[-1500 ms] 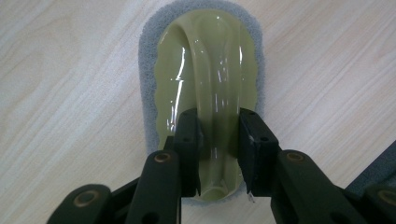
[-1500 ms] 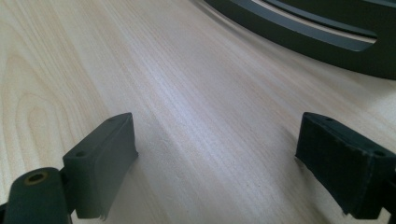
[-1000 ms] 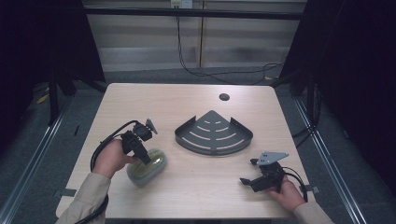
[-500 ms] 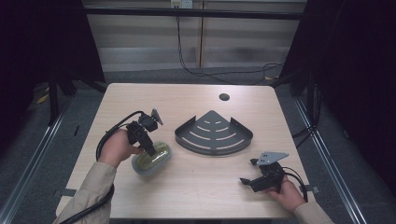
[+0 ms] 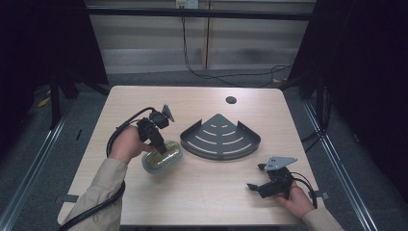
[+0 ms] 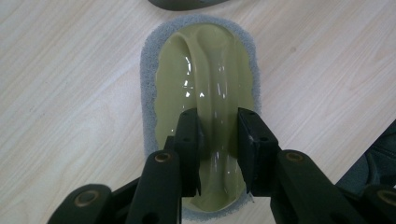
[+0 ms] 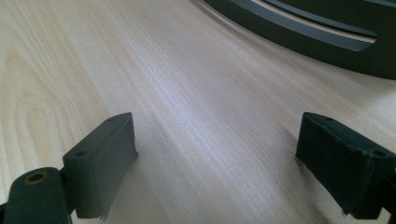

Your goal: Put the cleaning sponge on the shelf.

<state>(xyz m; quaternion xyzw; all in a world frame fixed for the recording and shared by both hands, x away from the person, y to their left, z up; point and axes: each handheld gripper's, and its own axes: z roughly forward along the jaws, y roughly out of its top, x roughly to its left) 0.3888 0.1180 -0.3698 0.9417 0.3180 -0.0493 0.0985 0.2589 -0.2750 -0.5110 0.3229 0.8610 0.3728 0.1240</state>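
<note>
1. Scrub pad (image 5: 162,158) sits on the desk (image 5: 207,202) at about 8 o'clock from the dark corner rack (image 5: 220,138), just beside it but apart.
2. Left hand-held gripper (image 6: 218,140) is clenched on the pad's raised glossy olive handle ridge, one jaw on each side.
3. Handling guess: light; hard, slick plastic top, soft grey scouring layer under it. The ridge is the sensible place to grip, since the rounded, shiny shell could slip.
4. Right hand-held gripper (image 5: 256,177) is released, jaws wide, resting low on the desk at 4 o'clock from the rack, holding nothing.
5. Hard to tell: whether the pad is lifted or still on the wood; its underside is hidden. The near end of the pad is behind the jaws in the left gripper view. The rack is cut off at the top edge there.
</note>
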